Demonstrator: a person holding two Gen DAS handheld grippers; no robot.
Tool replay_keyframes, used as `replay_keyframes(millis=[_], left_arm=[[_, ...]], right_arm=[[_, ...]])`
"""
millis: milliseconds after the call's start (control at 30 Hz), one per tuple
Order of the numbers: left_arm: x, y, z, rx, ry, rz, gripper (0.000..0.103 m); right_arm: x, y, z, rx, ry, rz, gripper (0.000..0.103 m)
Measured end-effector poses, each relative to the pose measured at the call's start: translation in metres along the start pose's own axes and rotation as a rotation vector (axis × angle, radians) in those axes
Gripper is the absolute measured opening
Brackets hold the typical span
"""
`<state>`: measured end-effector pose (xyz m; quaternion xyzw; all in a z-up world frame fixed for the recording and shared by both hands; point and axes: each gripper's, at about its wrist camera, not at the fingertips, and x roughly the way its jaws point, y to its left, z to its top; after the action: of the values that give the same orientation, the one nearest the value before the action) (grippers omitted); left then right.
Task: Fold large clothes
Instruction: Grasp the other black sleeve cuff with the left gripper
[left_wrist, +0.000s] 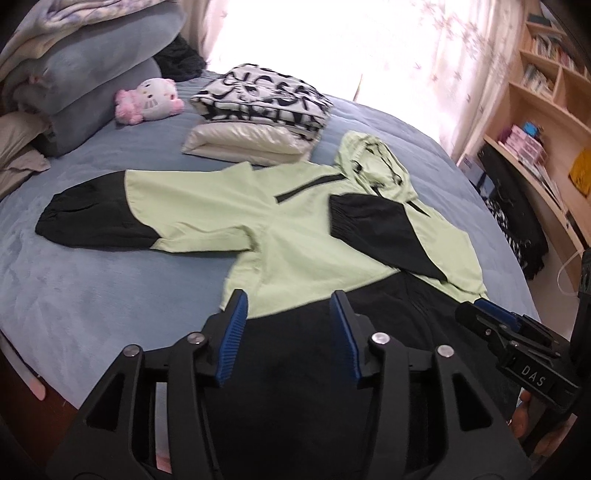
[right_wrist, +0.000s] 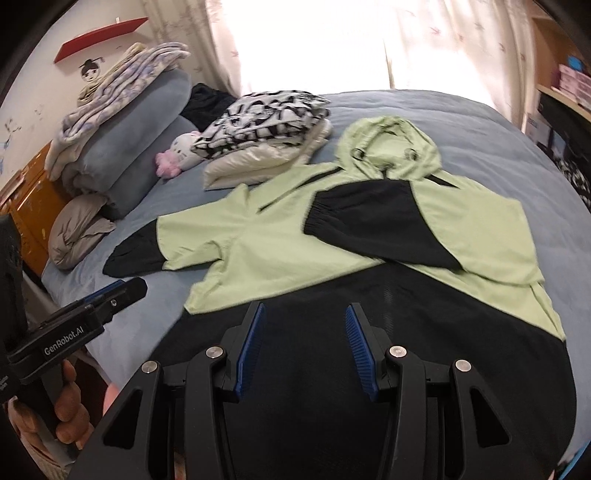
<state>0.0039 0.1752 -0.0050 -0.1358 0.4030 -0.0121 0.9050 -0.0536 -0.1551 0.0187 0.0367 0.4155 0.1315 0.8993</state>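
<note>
Left wrist view showed a pale green and black hooded jacket (left_wrist: 295, 229) spread flat on the blue bedspread (left_wrist: 92, 273), hood toward the window, black hem nearest both tools. One sleeve (left_wrist: 376, 229) was already folded across the chest; the other sleeve (left_wrist: 110, 218) lay stretched out sideways. The left gripper (left_wrist: 288, 332) hovered over the black hem with its fingers spread and nothing between them; the right gripper (right_wrist: 304, 345) was likewise spread and empty above the same hem. The shell fabric looked thin, light and limp, probably somewhat slippery (a judgement from its sheen and creasing), so it would sag if lifted by one point. Suitable holds appeared to be the elastic cuff (left_wrist: 48, 221) of the outstretched sleeve and the hem corners. No containers were in view; folded garments (left_wrist: 258, 122) sat stacked beyond the jacket, well apart from a plush toy (left_wrist: 147, 99).
</note>
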Motion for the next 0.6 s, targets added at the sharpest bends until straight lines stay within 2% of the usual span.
replay_keyframes(millis=[167, 433, 600], left_arm=[[0.003, 0.044, 0.012, -0.063, -0.01, -0.007, 0.064], [0.017, 0.13, 0.028, -0.205, -0.032, 0.031, 0.065], [0.031, 0.186, 0.03, -0.3, -0.028, 0.002, 0.065]], right_arm=[[0.016, 0.038, 0.027, -0.02, -0.02, 0.024, 0.049], [0.068, 0.104, 0.071, -0.065, -0.037, 0.048, 0.05], [0.118, 0.147, 0.085, -0.108, -0.009, 0.058, 0.05]])
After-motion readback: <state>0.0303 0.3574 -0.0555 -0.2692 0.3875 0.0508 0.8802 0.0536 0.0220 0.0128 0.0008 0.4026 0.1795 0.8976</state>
